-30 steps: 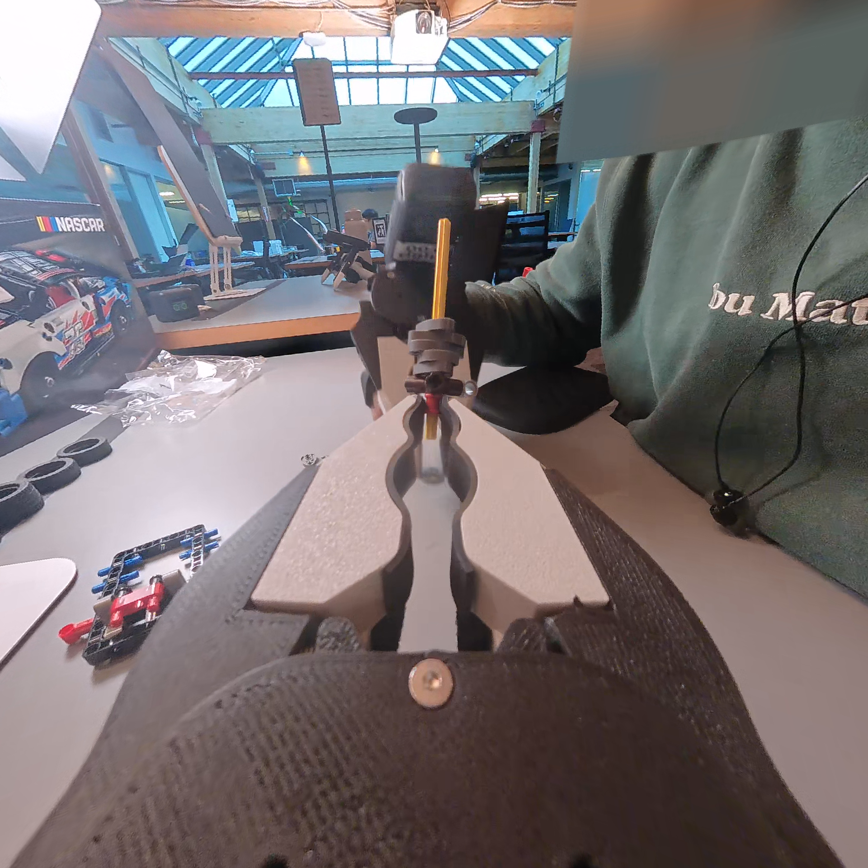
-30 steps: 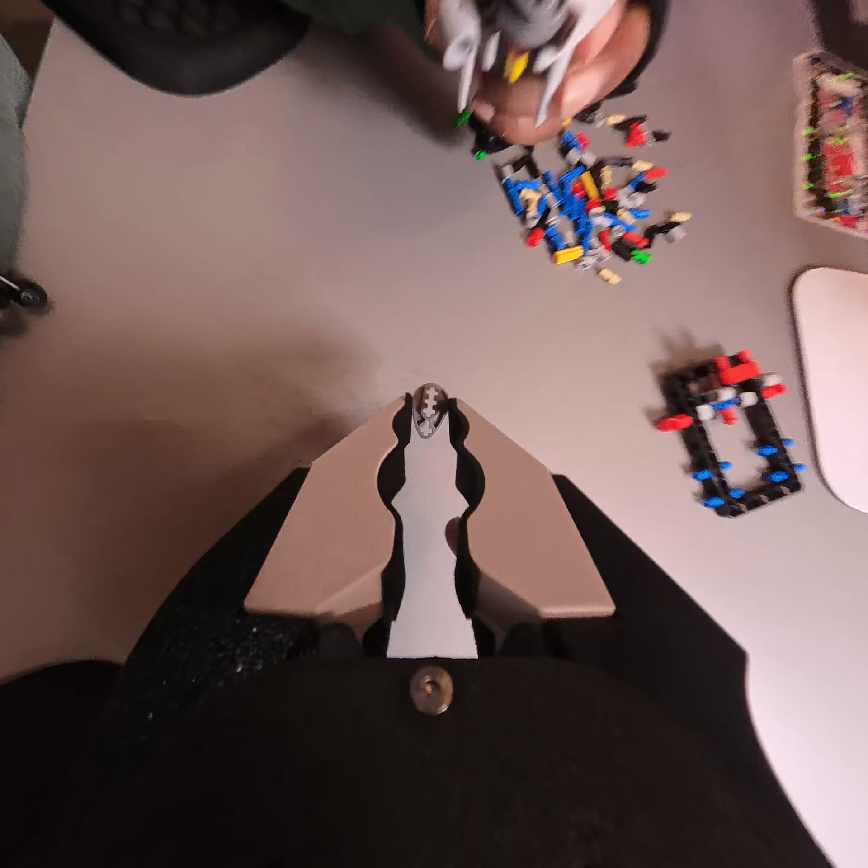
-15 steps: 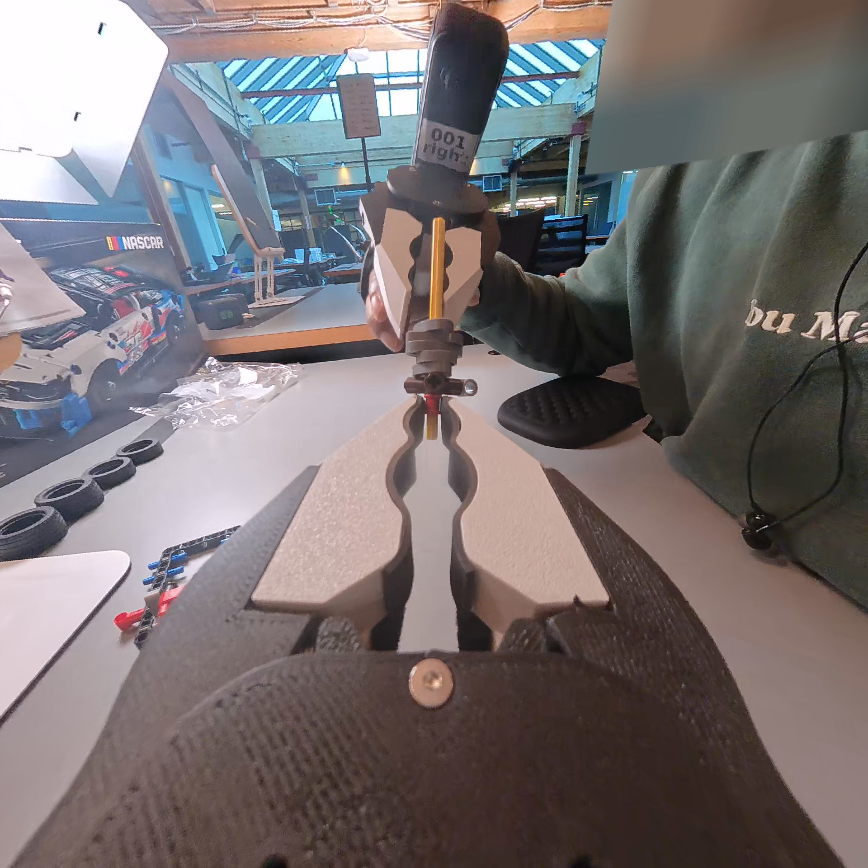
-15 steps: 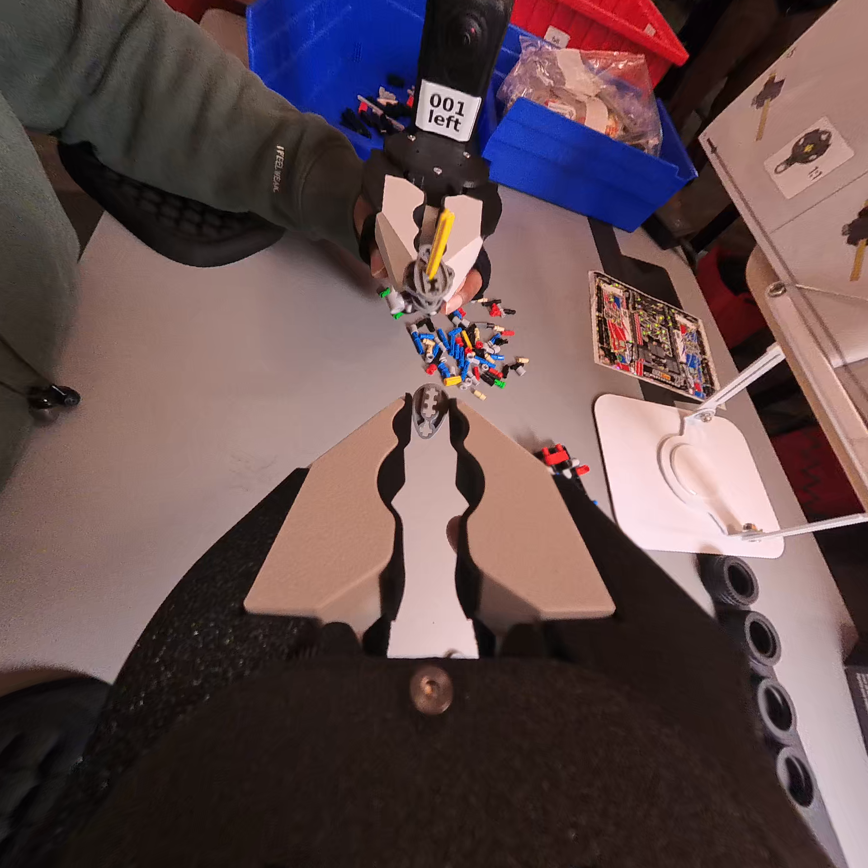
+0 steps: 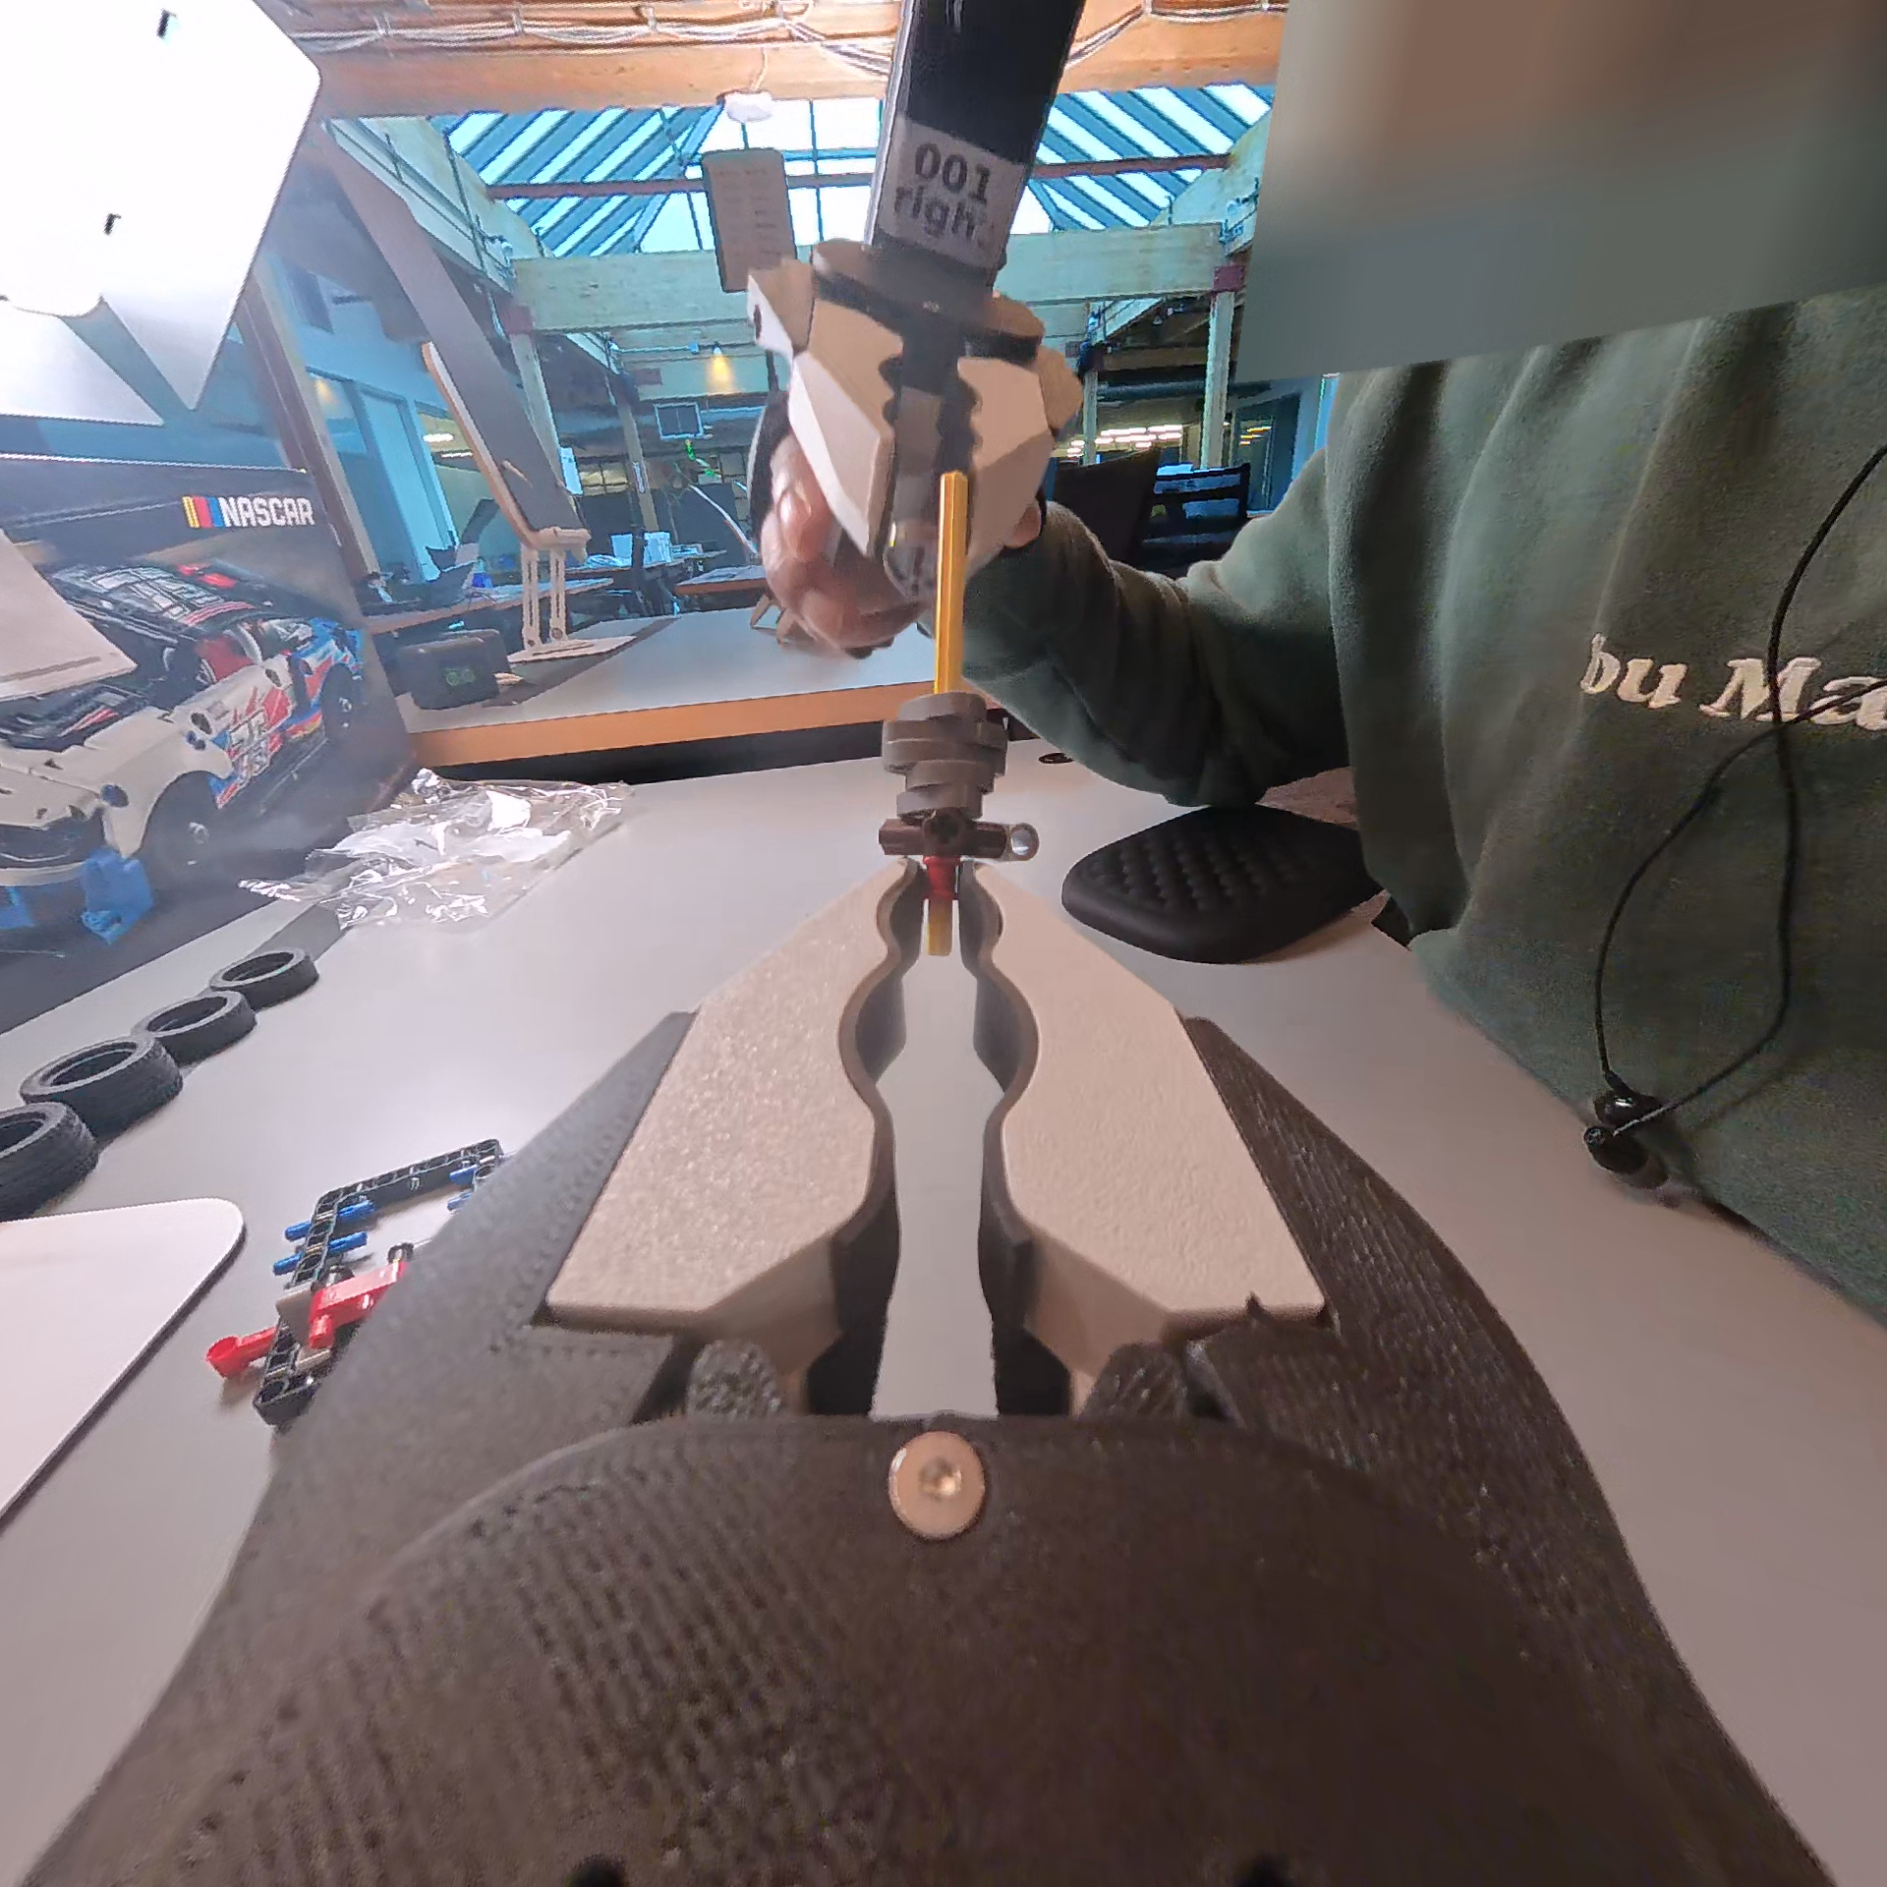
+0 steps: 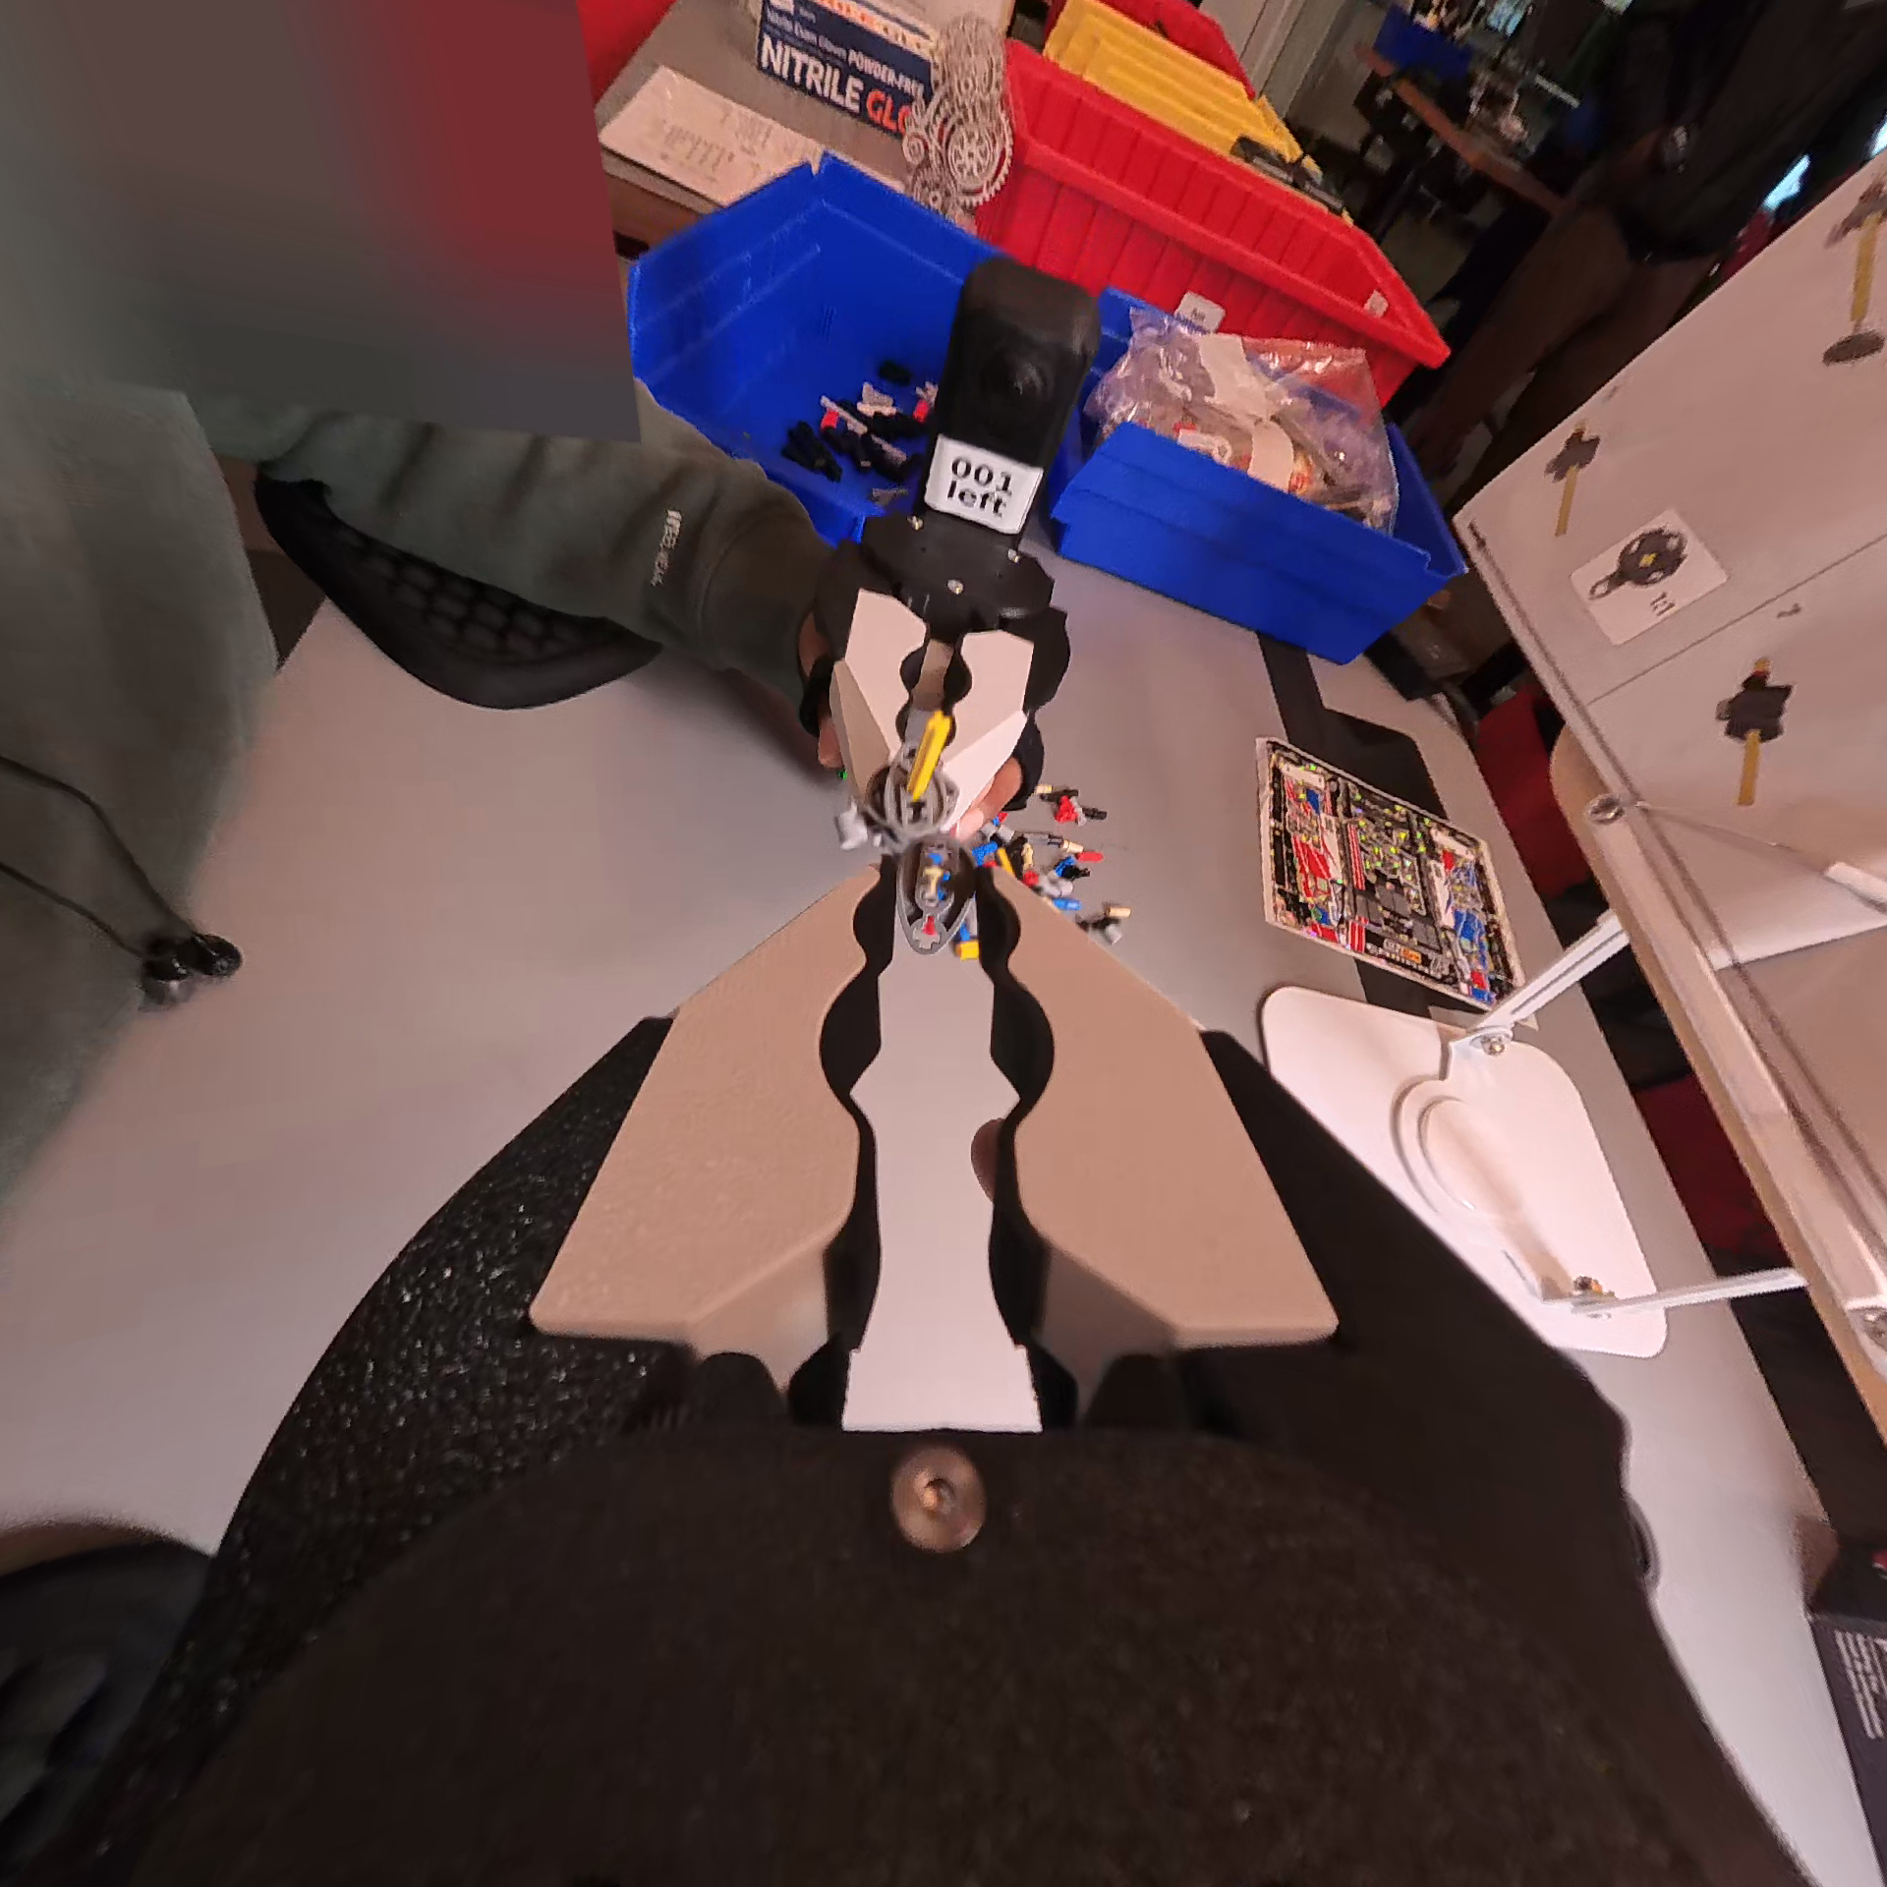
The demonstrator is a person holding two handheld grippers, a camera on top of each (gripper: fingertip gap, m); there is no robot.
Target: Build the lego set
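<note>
A yellow axle carrying grey cams is held upright above the grey surface, clamped at its lower end in the jaws of the left gripper. A grey oval piece is pinched in the jaws of the right gripper, with loose pieces at 1 o'clock of it.

Yellow axle glossy plastic – table smooth matt – bag crinkled clear film.
</note>
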